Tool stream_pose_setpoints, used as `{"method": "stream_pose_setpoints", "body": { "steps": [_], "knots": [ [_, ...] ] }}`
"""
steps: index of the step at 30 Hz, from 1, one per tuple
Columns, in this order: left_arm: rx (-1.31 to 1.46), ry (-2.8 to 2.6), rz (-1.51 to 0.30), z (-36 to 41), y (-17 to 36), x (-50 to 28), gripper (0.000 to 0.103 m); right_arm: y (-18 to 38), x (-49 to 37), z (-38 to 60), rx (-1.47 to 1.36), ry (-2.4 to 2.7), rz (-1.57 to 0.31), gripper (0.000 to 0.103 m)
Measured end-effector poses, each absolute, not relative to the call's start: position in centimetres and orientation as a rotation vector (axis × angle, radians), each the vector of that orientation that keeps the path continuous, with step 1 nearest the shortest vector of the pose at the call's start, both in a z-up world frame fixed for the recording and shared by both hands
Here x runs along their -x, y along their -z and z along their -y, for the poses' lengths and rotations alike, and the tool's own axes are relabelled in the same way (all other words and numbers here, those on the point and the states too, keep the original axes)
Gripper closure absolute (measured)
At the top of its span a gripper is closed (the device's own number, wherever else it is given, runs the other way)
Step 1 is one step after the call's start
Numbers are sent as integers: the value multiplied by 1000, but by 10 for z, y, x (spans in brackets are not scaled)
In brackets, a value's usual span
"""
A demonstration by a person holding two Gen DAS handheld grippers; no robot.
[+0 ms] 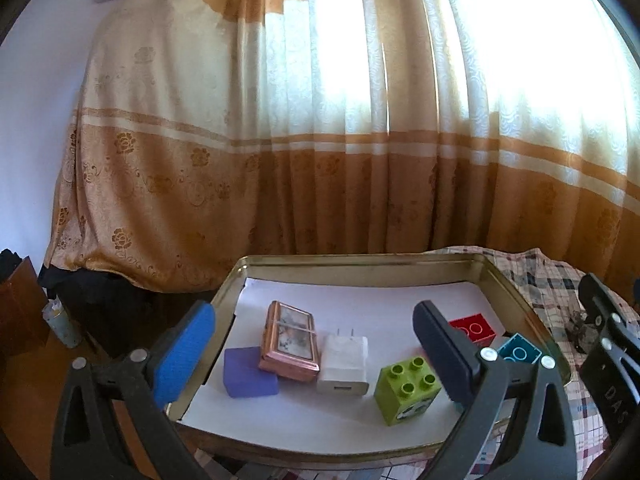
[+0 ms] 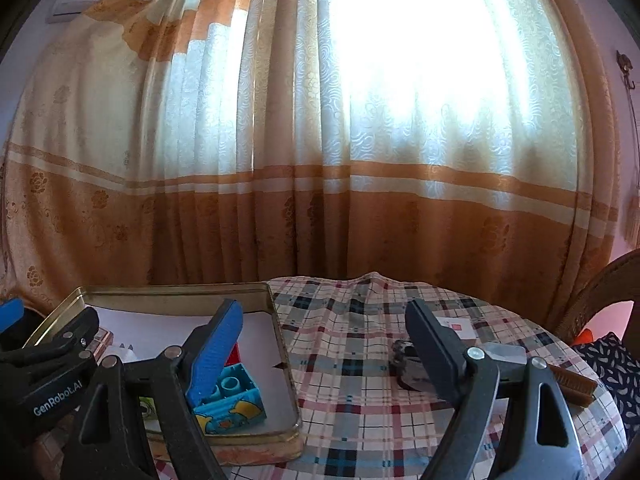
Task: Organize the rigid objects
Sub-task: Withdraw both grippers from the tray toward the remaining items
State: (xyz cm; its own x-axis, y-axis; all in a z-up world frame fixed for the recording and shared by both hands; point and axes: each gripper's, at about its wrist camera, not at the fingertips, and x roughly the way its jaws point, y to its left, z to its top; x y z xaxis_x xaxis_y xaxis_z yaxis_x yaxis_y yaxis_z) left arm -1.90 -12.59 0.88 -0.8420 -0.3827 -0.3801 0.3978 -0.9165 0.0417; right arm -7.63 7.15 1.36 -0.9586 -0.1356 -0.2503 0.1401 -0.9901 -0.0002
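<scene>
L. gripper (image 1: 312,356): jaws wide apart, nothing clamped; blue pad on one finger, dark pad on the other, hovering over the near edge of the metal tray (image 1: 360,266). Tray is lined w/ white paper and sits on a plaid tablecloth (image 2: 360,360). Contents, L to R in left wrist view: purple block (image 1: 248,374), touching the copper-framed box (image 1: 290,342), which leans on it, tilted; white charger (image 1: 344,364) just beside the box, prongs pointing away; green brick (image 1: 406,388) near the front, studs up; red brick (image 1: 474,326) farther back, partly hidden by the dark finger; blue brick (image 1: 518,350) at the tray's R wall.

R. gripper (image 2: 324,344): jaws likewise wide apart, empty; blue-padded finger over the tray's R end above the blue brick, dark finger over the cloth outside the tray. Between the fingers, on the cloth: small dark object (image 2: 402,354), identity unclear. Brown comb-like item (image 2: 572,386) lies farther R, behind the dark finger. Background: orange-and-cream curtain (image 2: 280,160), backlit.
</scene>
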Motion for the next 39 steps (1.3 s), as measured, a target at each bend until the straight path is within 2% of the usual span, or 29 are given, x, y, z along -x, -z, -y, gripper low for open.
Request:
{"method": "stream_pose_setpoints", "body": {
  "steps": [39],
  "knots": [
    [-568, 2757, 33, 90, -9, 12, 2, -15, 70, -109, -397, 3052, 8, 18]
  ]
}}
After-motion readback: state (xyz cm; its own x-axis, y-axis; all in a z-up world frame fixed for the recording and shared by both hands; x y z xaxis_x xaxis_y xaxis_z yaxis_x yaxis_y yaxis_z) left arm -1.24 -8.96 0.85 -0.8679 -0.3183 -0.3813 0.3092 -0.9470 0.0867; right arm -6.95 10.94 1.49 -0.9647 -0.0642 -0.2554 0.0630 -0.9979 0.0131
